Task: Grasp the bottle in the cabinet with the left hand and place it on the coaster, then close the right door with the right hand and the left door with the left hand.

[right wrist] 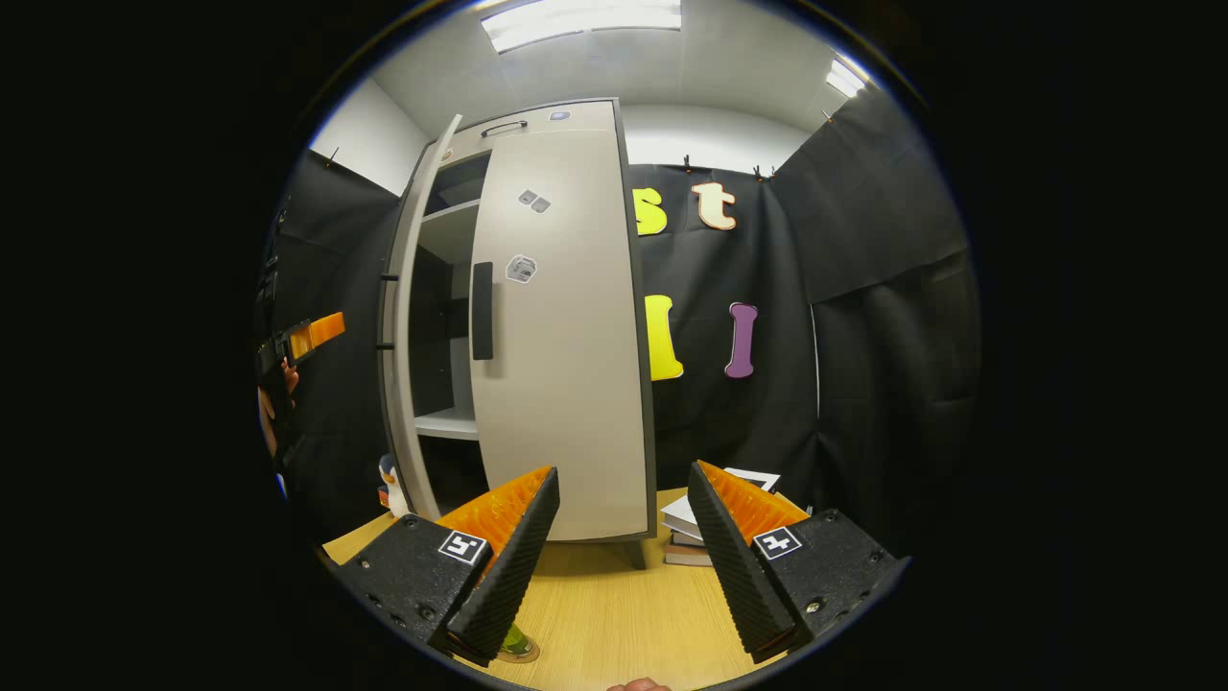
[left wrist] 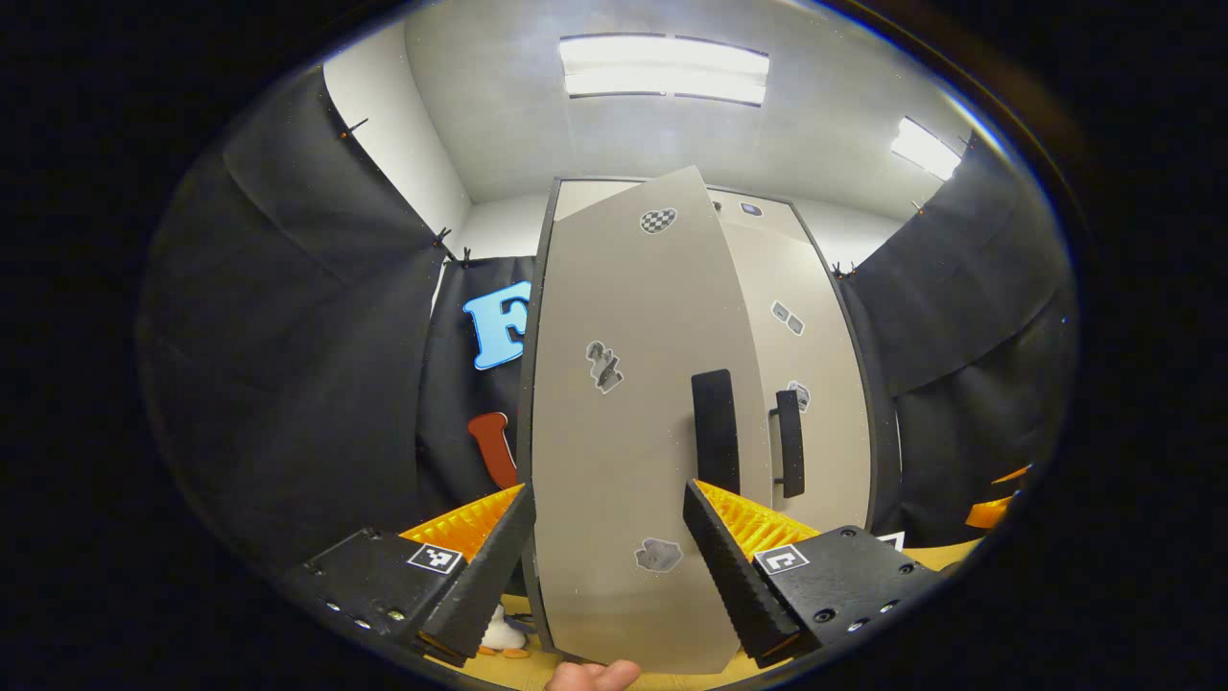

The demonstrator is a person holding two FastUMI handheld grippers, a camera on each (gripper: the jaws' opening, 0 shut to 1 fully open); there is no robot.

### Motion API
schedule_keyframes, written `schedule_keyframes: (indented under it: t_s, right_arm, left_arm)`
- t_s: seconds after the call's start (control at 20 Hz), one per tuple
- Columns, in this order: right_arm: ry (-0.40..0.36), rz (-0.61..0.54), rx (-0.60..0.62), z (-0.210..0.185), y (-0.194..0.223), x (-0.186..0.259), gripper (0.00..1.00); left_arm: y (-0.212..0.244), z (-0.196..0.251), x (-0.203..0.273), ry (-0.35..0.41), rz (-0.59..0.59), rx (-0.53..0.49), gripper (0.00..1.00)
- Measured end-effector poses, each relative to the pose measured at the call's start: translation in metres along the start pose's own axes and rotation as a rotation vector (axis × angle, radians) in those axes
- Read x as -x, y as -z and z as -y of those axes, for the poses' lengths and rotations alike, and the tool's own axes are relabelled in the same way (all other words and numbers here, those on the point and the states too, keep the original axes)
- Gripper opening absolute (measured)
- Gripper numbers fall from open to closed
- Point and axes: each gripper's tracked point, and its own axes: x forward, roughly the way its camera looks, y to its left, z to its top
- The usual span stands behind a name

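Note:
The tall grey cabinet (left wrist: 815,317) stands on a wooden table. Its left door (left wrist: 624,413) hangs ajar, swung toward my left gripper (left wrist: 609,576), which is open just in front of the door's face, below the black handle (left wrist: 715,432). The right door (right wrist: 566,336) lies flat against the cabinet, with its handle (right wrist: 483,310) at the inner edge. Through the gap, bare shelves (right wrist: 451,422) show. My right gripper (right wrist: 619,566) is open over the table, away from the cabinet. A bit of green bottle (right wrist: 515,637) on a round coaster (right wrist: 523,655) peeks from under its left finger.
A small penguin figure (right wrist: 389,485) stands on the table by the foot of the left door. A stack of books (right wrist: 710,523) lies right of the cabinet. Black cloth walls close in on all sides. The left gripper (right wrist: 312,336) and its hand show at far left.

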Motion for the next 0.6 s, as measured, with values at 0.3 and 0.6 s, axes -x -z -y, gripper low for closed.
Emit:
schedule_keyframes:
  t_s: [0.3, 0.6]
  right_arm:
    - [-0.026, -0.006, 0.013, -0.012, 0.006, 0.002, 0.83]
    - [-0.055, 0.008, 0.009, -0.021, 0.007, 0.003, 0.83]
  left_arm:
    - [0.052, 0.058, 0.033, 0.065, -0.07, 0.108, 0.95]
    - [0.092, 0.094, 0.071, 0.041, -0.091, 0.177, 0.99]
